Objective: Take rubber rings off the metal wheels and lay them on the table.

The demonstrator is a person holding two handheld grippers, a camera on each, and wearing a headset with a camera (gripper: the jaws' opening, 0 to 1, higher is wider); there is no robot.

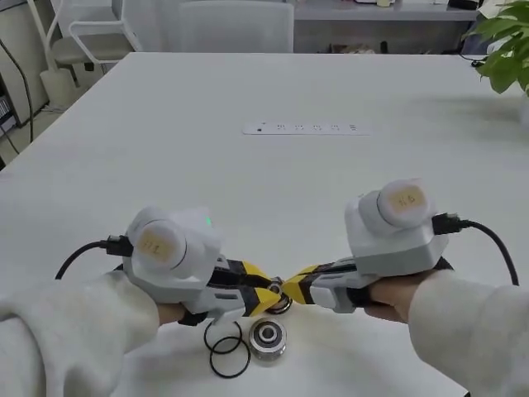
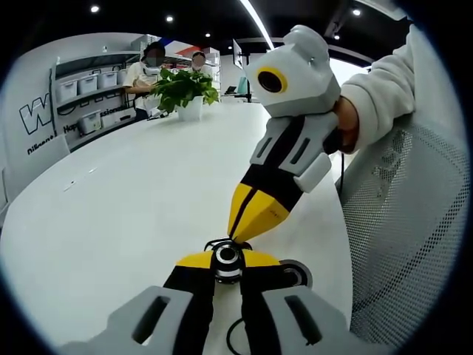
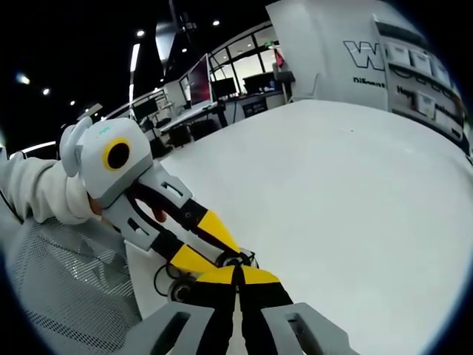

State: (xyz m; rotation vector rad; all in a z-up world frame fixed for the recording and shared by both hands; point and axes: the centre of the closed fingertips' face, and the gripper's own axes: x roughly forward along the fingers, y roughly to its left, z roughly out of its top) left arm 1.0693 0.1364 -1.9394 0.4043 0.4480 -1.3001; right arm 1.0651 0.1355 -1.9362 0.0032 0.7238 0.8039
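Note:
My left gripper [image 1: 271, 296] is shut on a small metal wheel [image 2: 227, 263], held just above the table between its yellow tips. The right gripper [image 1: 288, 291] meets it tip to tip, and its jaws are shut on the black rubber ring [image 2: 216, 242] at the wheel's rim. In the right gripper view my right gripper [image 3: 236, 274] is pinched together against the wheel [image 3: 233, 259]. Another metal wheel [image 1: 268, 337] stands on the table below the grippers. Two loose black rings [image 1: 229, 347] lie to its left.
The white table [image 1: 248, 174] stretches far ahead, with a white power strip [image 1: 302, 128] in its middle. A potted plant [image 1: 506, 50] stands at the far right edge. White chairs [image 1: 91, 37] are beyond the far left corner. A mesh chair back [image 2: 399, 222] is close behind me.

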